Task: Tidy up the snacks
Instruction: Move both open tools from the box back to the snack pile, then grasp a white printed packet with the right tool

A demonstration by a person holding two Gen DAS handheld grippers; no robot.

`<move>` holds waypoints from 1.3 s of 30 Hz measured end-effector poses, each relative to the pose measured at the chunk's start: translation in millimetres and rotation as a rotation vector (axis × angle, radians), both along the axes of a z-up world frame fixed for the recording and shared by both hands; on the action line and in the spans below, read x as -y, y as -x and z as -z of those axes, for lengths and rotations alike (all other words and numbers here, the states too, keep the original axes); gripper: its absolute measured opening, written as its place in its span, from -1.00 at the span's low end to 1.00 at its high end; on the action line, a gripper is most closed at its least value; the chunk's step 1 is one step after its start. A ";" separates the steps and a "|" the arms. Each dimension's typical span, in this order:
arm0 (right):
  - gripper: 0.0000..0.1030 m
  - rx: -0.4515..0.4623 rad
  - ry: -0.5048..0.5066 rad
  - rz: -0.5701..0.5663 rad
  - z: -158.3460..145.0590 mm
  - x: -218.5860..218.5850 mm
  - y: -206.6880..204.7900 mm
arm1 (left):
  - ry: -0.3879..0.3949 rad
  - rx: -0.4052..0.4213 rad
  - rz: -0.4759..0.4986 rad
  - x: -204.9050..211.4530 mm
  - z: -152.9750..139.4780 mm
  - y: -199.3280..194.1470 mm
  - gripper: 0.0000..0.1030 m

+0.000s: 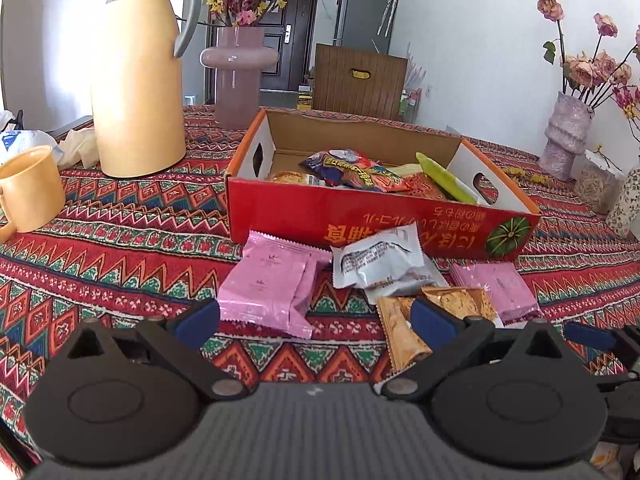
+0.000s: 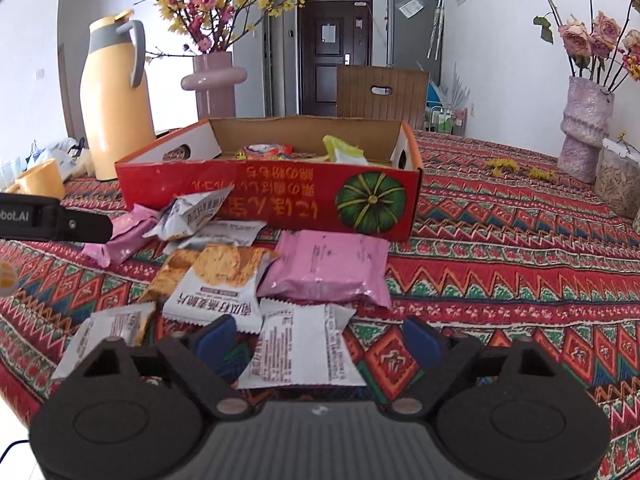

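Observation:
A red cardboard box (image 1: 380,224) (image 2: 280,196) stands open on the patterned tablecloth and holds several snack packets. Loose packets lie in front of it: pink ones (image 1: 272,288) (image 2: 328,268), a white one (image 1: 376,260) and orange cookie packs (image 1: 404,336) (image 2: 220,280). My left gripper (image 1: 316,320) is open just above the cloth, with a corner of the pink packet between its blue pads. My right gripper (image 2: 318,340) is open around a white packet (image 2: 304,348) lying label up, and its pads stand apart from the packet. The left gripper's finger (image 2: 56,220) shows at the left edge.
A yellow thermos jug (image 1: 136,80) and a yellow mug (image 1: 28,188) stand to the left of the box. A pink vase of flowers (image 1: 236,76) is behind it. A pale vase (image 2: 584,128) and a jar (image 2: 620,184) stand at the right. A wooden chair (image 2: 380,92) is at the far side.

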State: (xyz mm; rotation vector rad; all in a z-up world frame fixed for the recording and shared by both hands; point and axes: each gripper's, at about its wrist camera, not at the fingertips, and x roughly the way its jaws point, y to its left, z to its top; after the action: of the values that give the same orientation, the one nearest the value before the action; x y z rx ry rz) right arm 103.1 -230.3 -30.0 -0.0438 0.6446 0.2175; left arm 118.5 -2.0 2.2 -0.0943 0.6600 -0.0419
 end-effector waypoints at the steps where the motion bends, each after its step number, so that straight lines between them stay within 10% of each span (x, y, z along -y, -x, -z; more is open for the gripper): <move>1: 0.53 -0.002 0.001 -0.002 0.4 -0.8 -0.9 | -0.002 -0.002 0.004 0.8 0.3 0.8 1.00; 13: -0.10 -0.004 0.005 -0.037 5.0 -3.7 -1.7 | -0.002 -0.048 0.032 9.9 6.8 2.5 1.00; 39: -0.12 0.106 -0.076 0.013 -8.8 31.5 35.1 | -0.124 -0.244 0.033 50.8 30.3 -0.9 1.00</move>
State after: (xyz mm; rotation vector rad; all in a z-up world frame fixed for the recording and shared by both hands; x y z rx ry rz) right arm 67.9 -261.9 -21.2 0.0216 0.5303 0.2253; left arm 119.4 -52.9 -28.1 0.0322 0.9066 -0.0209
